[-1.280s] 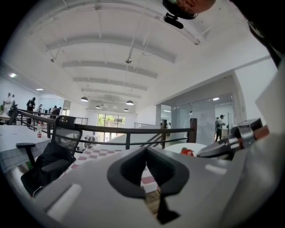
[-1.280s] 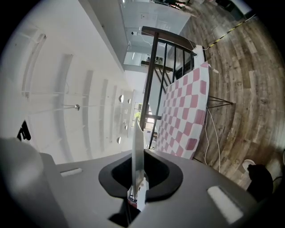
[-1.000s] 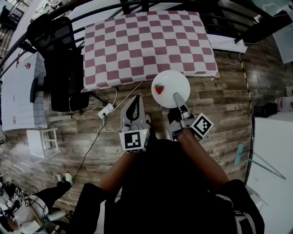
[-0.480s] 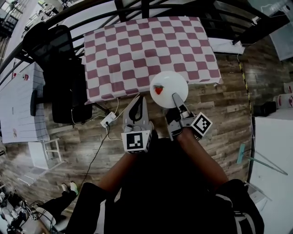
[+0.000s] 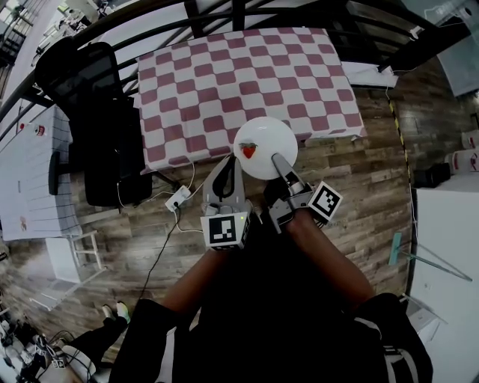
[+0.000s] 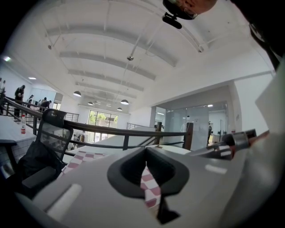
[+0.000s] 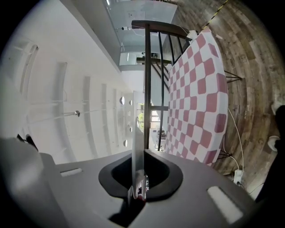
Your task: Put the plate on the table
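A white plate point(image 5: 266, 135) with a red strawberry point(image 5: 248, 150) on it hangs level over the near edge of the table point(image 5: 224, 75), which is covered with a red-and-white checked cloth. My right gripper point(image 5: 278, 161) is shut on the plate's near rim. In the right gripper view the plate point(image 7: 138, 133) shows edge-on, clamped between the jaws of my right gripper point(image 7: 139, 187), with the checked table point(image 7: 196, 102) to the right. My left gripper point(image 5: 229, 161) is shut and empty just left of the plate, pointing at the table's edge. Through the thin slit in my left gripper point(image 6: 147, 178) only checked cloth shows.
A black office chair point(image 5: 105, 112) stands left of the table, and beyond it a white desk point(image 5: 30, 164). A white power strip point(image 5: 177, 198) with cables lies on the wood floor under the table's near edge. A dark railing point(image 5: 239, 11) runs behind the table. Another white surface point(image 5: 449, 254) is at right.
The right gripper and the plate have shifted a little left, the plate now overlapping the cloth's near edge. The left gripper stays beside it.
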A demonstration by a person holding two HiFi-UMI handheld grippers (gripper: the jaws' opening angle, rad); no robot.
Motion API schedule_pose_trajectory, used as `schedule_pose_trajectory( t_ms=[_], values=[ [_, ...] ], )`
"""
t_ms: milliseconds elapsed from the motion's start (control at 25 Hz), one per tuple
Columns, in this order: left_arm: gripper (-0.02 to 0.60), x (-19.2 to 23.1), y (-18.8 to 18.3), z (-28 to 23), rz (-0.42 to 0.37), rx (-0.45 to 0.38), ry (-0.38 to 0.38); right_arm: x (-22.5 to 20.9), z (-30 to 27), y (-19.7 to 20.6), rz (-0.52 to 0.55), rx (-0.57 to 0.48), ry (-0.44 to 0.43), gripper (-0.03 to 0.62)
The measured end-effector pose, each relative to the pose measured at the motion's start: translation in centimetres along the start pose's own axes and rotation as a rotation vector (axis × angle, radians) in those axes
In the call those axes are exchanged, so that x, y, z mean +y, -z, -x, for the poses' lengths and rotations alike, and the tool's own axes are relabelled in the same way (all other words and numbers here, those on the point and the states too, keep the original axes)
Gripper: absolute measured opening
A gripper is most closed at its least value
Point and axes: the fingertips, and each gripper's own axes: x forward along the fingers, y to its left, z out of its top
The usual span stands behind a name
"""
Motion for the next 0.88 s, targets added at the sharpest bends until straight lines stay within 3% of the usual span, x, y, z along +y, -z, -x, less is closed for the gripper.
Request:
schedule_pose_trajectory(
  t_ms=[120, 360, 600, 880],
  values=[
    [0.009, -0.1, 1.2, 0.0, 0.005, 0.029, 0.002, -0.4, 0.2, 0.5, -0.026, 0.017, 0.006, 0.017],
    [0.009, 0.5, 1.0, -0.1, -0.025, 0.011, -0.009, -1.1, -1.1, 0.5, -0.042, 0.038, 0.003, 0.017],
    [0.009, 2.6, 0.6, -1.3, -0.034, 0.019, -0.064, -1.0, -3.7, 0.0, 0.033, 0.086, 0.011, 0.017],
    [0.009, 4.1, 0.4, -5.3, -0.011, 0.043, -0.084, -0.9, -7.9, -2.1, 0.044, 0.120, 0.004, 0.017]
  ],
)
